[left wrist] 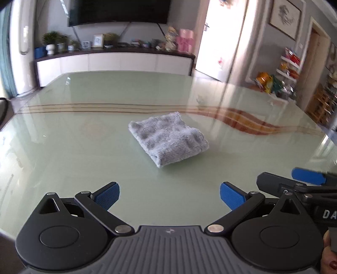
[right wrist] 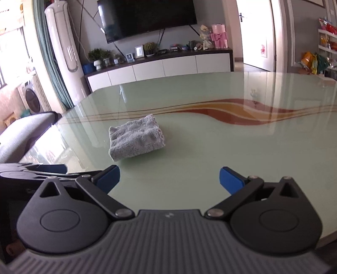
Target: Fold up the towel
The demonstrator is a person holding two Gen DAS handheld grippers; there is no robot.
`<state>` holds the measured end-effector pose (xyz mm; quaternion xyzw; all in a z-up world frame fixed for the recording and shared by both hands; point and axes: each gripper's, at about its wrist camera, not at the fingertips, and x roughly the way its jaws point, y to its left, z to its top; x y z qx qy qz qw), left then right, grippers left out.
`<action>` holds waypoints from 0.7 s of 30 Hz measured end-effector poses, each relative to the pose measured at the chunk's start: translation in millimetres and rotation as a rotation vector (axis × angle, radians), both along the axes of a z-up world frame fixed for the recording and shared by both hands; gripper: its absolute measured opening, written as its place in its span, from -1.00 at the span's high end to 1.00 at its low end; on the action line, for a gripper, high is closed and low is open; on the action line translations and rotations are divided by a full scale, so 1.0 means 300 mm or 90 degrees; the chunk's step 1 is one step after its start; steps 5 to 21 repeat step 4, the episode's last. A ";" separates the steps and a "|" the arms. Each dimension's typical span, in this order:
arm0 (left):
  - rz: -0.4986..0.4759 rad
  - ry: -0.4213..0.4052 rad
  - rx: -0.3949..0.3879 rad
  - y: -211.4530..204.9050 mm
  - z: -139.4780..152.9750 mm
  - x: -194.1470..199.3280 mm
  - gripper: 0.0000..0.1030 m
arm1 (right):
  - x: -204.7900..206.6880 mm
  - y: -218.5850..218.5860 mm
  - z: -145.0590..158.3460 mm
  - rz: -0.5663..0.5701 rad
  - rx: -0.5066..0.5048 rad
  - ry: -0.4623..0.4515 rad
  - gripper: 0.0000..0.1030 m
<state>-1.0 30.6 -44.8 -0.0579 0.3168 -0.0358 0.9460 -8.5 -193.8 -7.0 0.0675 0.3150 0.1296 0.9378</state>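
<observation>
On the pale green glass table (left wrist: 63, 147), just on the near side of the curving orange and red stripe (left wrist: 248, 121) printed across it, lies the grey towel (left wrist: 168, 139), folded into a thick, compact packet with its rounded fold turned toward the cameras and its loose edges toward the stripe. Nothing touches the towel. Well short of it, the left gripper (left wrist: 169, 196) is poised over bare glass with its blue pads (left wrist: 107, 197) spread wide and nothing between them. Just beside it on the right, the right gripper (right wrist: 169, 179) is likewise wide open and holds nothing; from its camera the towel (right wrist: 135, 140) sits ahead and to the left, again on the near side of the stripe (right wrist: 242, 111). Beyond the table's far edge stands a long white TV cabinet (right wrist: 160, 68) under a dark wall-mounted television (right wrist: 147, 16).
</observation>
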 end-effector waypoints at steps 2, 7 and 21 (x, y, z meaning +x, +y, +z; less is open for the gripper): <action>0.018 -0.029 -0.017 0.009 0.006 -0.025 -0.99 | -0.002 -0.005 -0.005 -0.005 0.001 0.005 -1.00; 0.024 -0.033 0.004 0.013 0.010 -0.025 -0.99 | -0.013 -0.007 0.002 -0.004 0.002 -0.007 -1.00; 0.024 -0.033 0.004 0.013 0.010 -0.025 -0.99 | -0.013 -0.007 0.002 -0.004 0.002 -0.007 -1.00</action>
